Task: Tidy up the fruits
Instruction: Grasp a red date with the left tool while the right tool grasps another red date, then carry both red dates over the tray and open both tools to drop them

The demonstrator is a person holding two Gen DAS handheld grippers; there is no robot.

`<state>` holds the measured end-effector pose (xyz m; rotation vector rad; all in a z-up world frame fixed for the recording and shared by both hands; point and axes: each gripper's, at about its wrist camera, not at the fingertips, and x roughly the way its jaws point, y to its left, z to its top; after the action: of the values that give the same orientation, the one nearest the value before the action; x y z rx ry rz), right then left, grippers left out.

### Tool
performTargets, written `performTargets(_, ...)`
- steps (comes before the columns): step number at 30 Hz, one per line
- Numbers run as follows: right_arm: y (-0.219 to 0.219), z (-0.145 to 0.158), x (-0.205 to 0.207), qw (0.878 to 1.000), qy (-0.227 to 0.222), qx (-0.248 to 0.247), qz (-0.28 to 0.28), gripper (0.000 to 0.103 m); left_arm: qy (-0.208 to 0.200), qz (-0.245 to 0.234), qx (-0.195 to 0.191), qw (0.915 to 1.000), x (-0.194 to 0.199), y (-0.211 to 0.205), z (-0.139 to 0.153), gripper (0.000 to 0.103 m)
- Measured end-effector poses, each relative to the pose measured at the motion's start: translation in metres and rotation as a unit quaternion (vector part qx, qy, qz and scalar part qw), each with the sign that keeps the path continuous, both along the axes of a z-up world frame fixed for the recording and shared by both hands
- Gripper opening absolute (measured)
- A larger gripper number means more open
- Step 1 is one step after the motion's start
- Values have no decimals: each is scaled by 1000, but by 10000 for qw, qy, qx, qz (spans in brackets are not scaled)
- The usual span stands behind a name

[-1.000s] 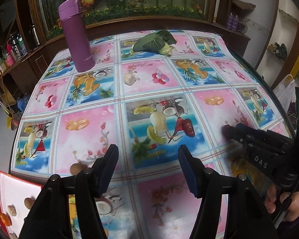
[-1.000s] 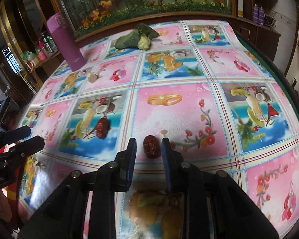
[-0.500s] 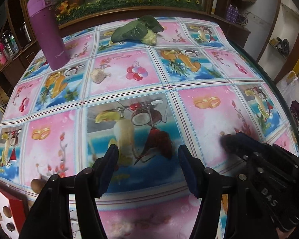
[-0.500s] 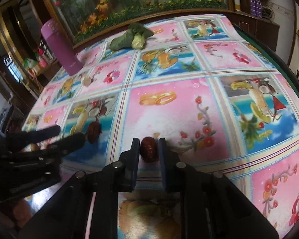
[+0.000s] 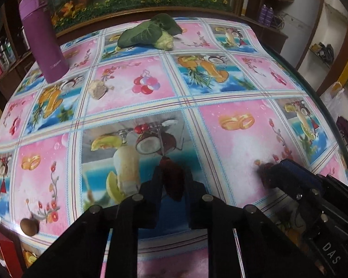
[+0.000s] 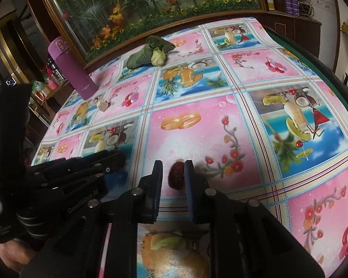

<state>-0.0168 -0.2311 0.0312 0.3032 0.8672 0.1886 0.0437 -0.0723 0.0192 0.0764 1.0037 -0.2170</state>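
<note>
Dates (image 5: 172,180) dark red, wrinkled, oblong.

The tablecloth (image 5: 132,106) is a glossy grid of squares, pink ones printed with gold rings, red flowers and cherries, blue ones with pineapples, coconuts and drinks, divided by pale stripes with thin red lines. Near the far left corner stands a purple flask (image 5: 43,39). At the far edge lies a dark green leafy vegetable (image 5: 148,33) with a pale yellow-green base. Both dates are dark red-brown: one date (image 5: 172,178) between black fingers with blue pads, the other date (image 6: 176,177) likewise. A brown round fruit (image 5: 29,226) sits near the near left corner, beside a red-and-white board (image 5: 4,252).
</note>
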Motion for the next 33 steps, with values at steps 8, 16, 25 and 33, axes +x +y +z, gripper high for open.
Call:
performTargets(8,15,12,-10,9987,-424,2,270,21,-618,118,-187,9978,-47,36,48,15)
performTargets(16,80,29,-28,9943,-592,174,872,21,-1396,639,43,9881,-112,106,97,15)
performTargets(25,208,60,-58,9727,-823,81,2170,21,-1653,1746,383,9699,-157,211,102,15)
performTargets(33,299,74,-86,9507,-1060,-186,2908,21,-1721,2445,417,9533,-188,284,96,15)
